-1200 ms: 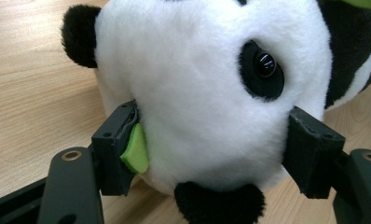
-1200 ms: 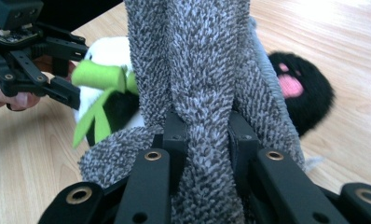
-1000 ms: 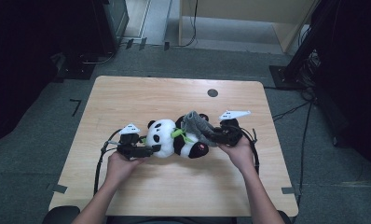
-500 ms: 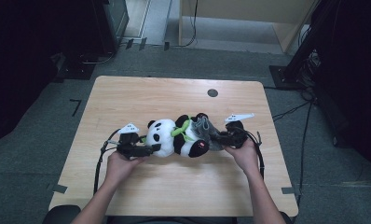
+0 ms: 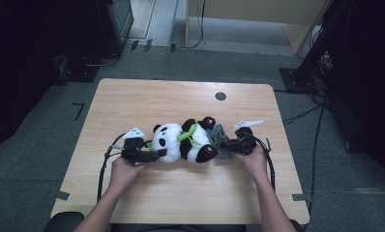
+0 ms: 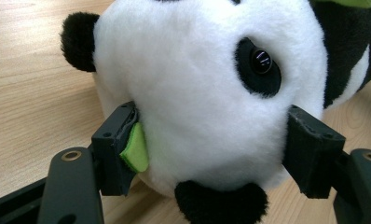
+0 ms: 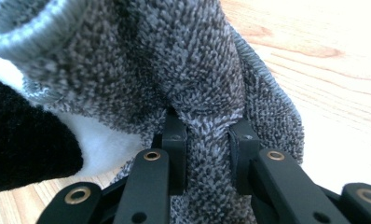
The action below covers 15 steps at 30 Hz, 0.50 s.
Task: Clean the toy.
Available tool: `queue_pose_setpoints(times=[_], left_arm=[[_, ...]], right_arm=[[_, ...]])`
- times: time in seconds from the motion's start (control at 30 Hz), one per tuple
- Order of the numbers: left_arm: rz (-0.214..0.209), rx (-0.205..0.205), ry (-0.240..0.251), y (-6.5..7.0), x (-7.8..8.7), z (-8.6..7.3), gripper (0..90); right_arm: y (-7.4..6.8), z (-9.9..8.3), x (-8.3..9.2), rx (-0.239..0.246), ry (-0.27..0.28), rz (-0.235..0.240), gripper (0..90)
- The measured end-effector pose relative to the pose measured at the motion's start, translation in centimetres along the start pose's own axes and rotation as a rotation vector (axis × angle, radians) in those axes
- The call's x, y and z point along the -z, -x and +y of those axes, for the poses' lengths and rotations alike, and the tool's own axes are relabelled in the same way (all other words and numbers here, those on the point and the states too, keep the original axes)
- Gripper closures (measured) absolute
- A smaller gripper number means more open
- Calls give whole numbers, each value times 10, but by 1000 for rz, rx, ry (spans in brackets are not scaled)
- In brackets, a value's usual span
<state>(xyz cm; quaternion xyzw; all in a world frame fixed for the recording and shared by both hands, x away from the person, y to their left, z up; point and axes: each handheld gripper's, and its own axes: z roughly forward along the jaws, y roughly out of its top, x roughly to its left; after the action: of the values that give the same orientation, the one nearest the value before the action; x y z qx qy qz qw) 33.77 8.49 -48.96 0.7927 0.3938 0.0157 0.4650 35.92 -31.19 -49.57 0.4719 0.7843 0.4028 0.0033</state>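
Plush black-and-white fur marks the panda toy (image 5: 183, 142), which lies on its side near the middle of the wooden table (image 5: 181, 101), slightly toward the person's edge, with a green band across its body. Its head points toward the left gripper (image 5: 154, 155), and in the left gripper view the two black jaws press into either side of the white head (image 6: 207, 93), with a green pad showing on one jaw, so this tool clamps the toy's head. At the toy's other end a grey knitted sock (image 5: 220, 140) lies against its black legs. The right gripper (image 5: 229, 146) has its jaws drawn narrow and pinched on a fold of that sock (image 7: 207, 84), seen close in the right gripper view. Both of the person's hands grip the tools from the near edge. A small dark round hole (image 5: 220, 96) sits in the tabletop farther back.
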Motion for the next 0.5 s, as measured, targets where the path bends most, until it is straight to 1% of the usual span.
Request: queue_pose_setpoints(times=[0.07,0.1,0.2,0.3,0.37,0.4,0.5], left_arm=[[0,-2,2,0,0,0,287],[0,-4,2,0,0,0,288],[1,-4,1,0,0,-1,287],[0,-1,3,0,0,-1,287],[-1,-3,2,0,0,-1,287],[0,-4,1,0,0,-1,286],[0,-6,1,0,0,-1,286]], right_arm=[[1,-1,-1,-8,2,6,743],[2,-1,-1,-4,0,0,744],[2,1,1,22,-28,-80,749],[7,4,11,-4,-17,-137,752],[10,4,17,-20,-1,-151,754],[13,4,22,-35,14,-164,756],[21,4,32,-67,56,-180,758]])
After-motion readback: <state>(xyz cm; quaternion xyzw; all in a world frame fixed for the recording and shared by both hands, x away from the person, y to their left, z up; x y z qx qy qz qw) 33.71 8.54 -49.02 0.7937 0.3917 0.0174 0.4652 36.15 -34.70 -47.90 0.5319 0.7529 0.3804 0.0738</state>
